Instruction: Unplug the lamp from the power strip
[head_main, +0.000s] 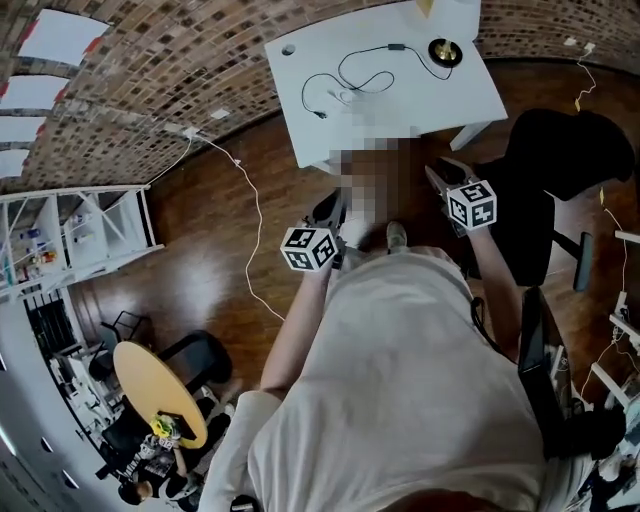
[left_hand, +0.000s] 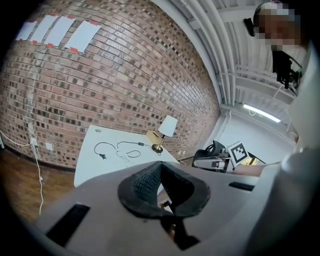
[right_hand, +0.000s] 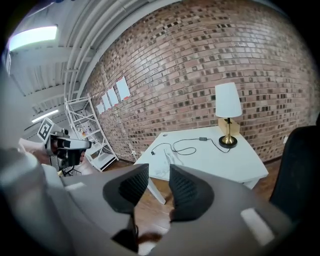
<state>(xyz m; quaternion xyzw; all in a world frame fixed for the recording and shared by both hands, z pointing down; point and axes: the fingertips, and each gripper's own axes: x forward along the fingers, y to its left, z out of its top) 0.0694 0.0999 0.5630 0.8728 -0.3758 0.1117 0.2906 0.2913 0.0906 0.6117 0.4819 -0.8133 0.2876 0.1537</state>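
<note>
A white table (head_main: 460, 95) stands against the brick wall. On it are a lamp (right_hand: 227, 112) with a white shade and brass base (head_main: 445, 52), its black cord (head_main: 365, 75) in loops, and a white power strip (head_main: 342, 97). From here I cannot tell whether the cord is plugged into the strip. My left gripper (head_main: 328, 207) is shut with nothing in it and is short of the table's near edge. My right gripper (head_main: 437, 172) is open and empty, also short of the table. The left gripper view shows the lamp (left_hand: 165, 131) and strip (left_hand: 122, 155) far ahead.
A black office chair (head_main: 560, 170) stands right of the table, close to my right arm. A white cable (head_main: 255, 220) runs across the wooden floor at the left. A white shelf rack (head_main: 80, 230) and a round yellow table (head_main: 160, 390) are further left.
</note>
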